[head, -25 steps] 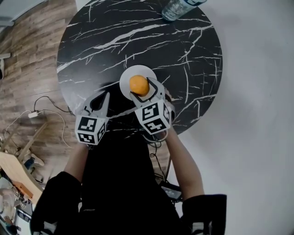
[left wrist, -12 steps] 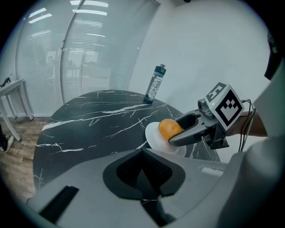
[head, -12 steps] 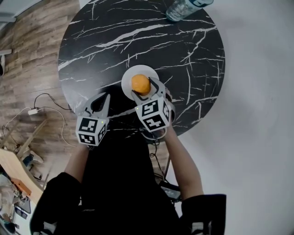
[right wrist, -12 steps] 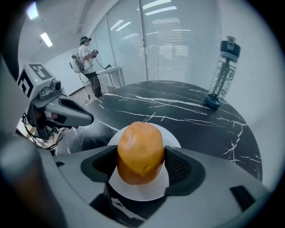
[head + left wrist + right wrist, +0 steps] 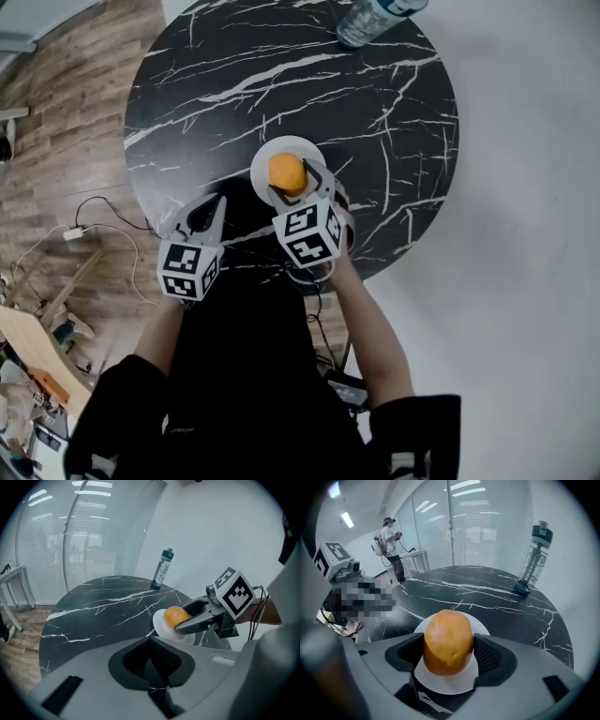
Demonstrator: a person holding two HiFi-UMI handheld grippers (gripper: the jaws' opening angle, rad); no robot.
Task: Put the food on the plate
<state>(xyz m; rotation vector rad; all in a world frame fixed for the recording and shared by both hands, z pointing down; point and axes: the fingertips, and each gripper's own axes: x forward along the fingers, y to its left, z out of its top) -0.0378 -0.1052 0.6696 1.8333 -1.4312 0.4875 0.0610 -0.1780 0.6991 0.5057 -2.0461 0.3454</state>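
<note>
An orange bun [image 5: 287,173] is over a small white plate [image 5: 306,150] on the round black marble table [image 5: 234,84]. My right gripper [image 5: 289,186] is shut on the bun, one pad against each side. In the right gripper view the bun [image 5: 448,641] stands upright between the pads with the plate [image 5: 445,681] right under it; I cannot tell whether it touches the plate. From the left gripper view the bun [image 5: 175,616] shows above the plate [image 5: 161,626], with the right gripper [image 5: 197,618] around it. My left gripper [image 5: 202,214] hangs at the table's near edge, shut and holding nothing [image 5: 157,667].
A clear water bottle [image 5: 366,19] stands at the table's far edge, also seen as the bottle [image 5: 534,559] on the right. Cables [image 5: 84,225] lie on the wood floor at left. A person [image 5: 391,541] stands far off by the glass wall.
The right gripper with the bun has crept slightly forward over the plate. The left gripper has stayed where it was.
</note>
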